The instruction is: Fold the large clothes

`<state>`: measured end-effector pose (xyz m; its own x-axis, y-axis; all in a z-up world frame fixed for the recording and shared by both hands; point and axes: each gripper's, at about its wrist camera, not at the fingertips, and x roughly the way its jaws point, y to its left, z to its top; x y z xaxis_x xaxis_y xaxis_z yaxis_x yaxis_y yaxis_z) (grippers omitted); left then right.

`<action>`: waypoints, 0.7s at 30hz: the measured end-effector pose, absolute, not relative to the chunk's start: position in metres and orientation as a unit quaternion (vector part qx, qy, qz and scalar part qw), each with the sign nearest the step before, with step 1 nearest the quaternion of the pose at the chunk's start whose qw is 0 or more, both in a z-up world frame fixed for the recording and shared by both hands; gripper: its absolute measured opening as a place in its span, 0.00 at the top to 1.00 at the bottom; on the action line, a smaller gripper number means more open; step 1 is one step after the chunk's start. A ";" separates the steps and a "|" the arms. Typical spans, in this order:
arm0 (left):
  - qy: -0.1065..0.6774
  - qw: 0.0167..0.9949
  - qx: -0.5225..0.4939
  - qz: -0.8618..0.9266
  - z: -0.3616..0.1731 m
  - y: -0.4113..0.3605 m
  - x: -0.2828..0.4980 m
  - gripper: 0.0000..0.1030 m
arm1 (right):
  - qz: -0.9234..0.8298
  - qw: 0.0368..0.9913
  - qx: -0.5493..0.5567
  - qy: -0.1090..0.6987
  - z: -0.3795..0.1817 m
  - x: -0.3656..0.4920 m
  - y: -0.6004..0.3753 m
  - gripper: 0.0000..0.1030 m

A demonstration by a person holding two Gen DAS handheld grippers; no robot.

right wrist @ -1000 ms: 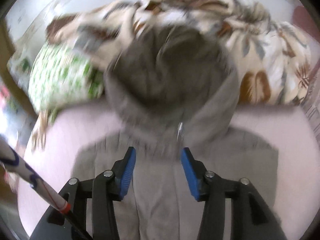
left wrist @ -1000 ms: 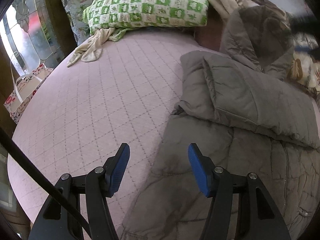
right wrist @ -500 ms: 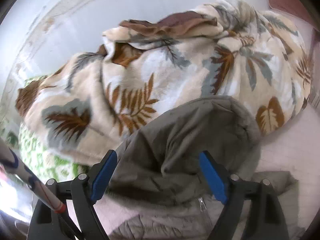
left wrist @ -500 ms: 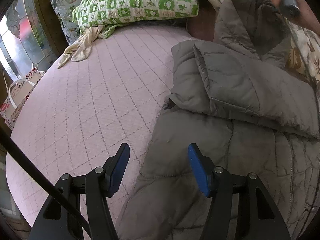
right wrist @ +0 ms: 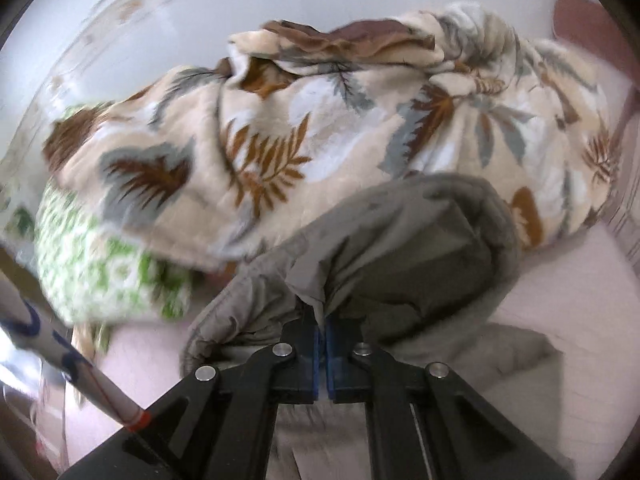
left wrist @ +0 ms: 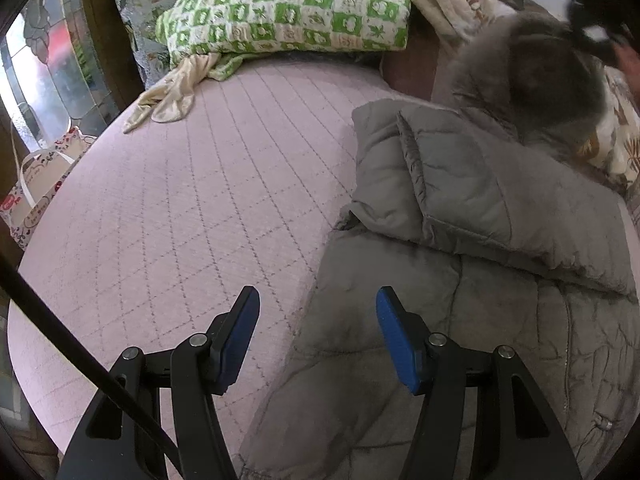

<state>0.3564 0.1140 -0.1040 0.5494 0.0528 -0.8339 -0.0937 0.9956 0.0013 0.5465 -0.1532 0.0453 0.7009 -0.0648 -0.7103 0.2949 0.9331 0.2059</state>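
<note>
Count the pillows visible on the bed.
1: a green-and-white checked pillow at the head of the bed, beside the leaf-print blanket. That blanket may hide others.

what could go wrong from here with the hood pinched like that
1. The right gripper is shut on only a thin fold of the hood, so the fabric may slip out when pulled.
2. The leaf-print blanket lies right behind the hood and could get dragged along.
3. The left gripper is open and holds nothing, so the jacket body may shift and undo the folded sleeve.
</note>
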 end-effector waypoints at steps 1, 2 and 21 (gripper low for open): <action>0.471 0.881 -0.024 0.043 -0.102 0.116 0.355 0.42 | -0.094 0.912 0.145 0.372 0.049 0.531 -0.149 0.98; 0.470 0.881 -0.026 0.044 -0.101 0.117 0.354 0.42 | -0.084 0.914 0.141 0.371 0.053 0.514 -0.145 0.98; 0.445 0.891 -0.054 0.078 -0.083 0.153 0.336 0.42 | -0.024 0.869 0.160 0.468 -0.090 0.273 -0.105 0.98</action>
<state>0.3364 0.1526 -0.0830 0.5925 0.0910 -0.8004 -0.1879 0.9818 -0.0275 0.2729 -0.1047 -0.0904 0.5600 0.1073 -0.8215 0.1919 0.9478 0.2546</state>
